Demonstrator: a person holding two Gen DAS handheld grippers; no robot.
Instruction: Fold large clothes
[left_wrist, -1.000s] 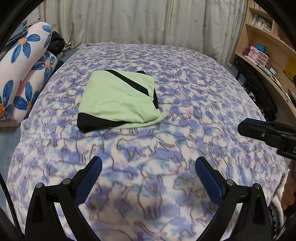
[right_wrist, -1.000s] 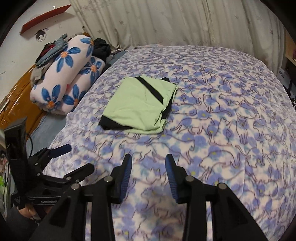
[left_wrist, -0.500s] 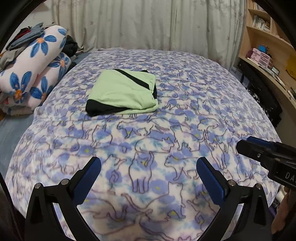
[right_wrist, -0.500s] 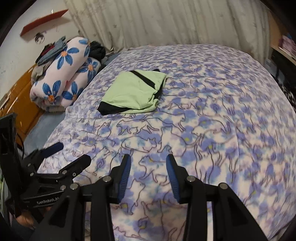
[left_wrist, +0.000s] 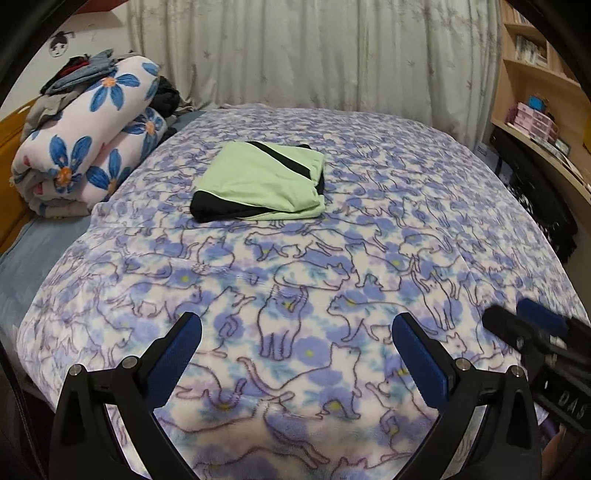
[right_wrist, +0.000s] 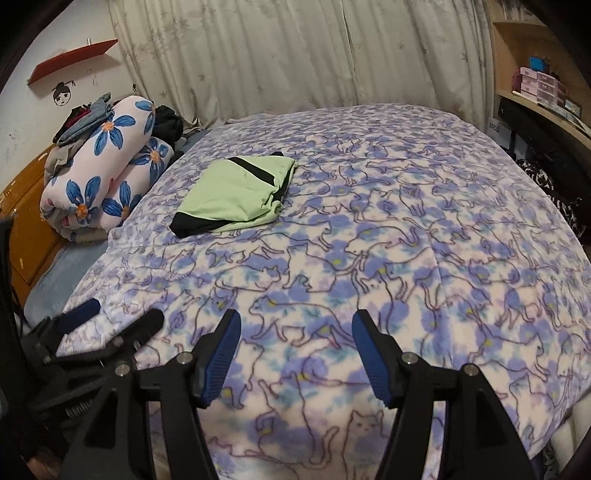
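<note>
Both grippers hang over the near end of the bed, well apart from the garment, and neither holds anything. The left gripper has its jaws spread wide; the right gripper also stands parted, with only blanket showing between its blue pads. That garment, light green with black bands, lies as a flat, squared packet toward the far left part of the blanket, near the rolled floral quilt but not touching it. Judging by how it lies, the folding looks done or close to it: edges line up, layers are stacked, and one black hem shows along the near left edge. It appears to be thin, soft knit, light and limp, so it should sag and slide open if lifted by a single layer or one corner. A safer hold would pinch all layers together at the folded edge, one gripper at each end of the same side, keeping the stack level. The fleece blanket looks grippy and may drag the bottom layer if the packet is slid rather than lifted. Pinching too deep risks catching the blanket along with the cloth.
</note>
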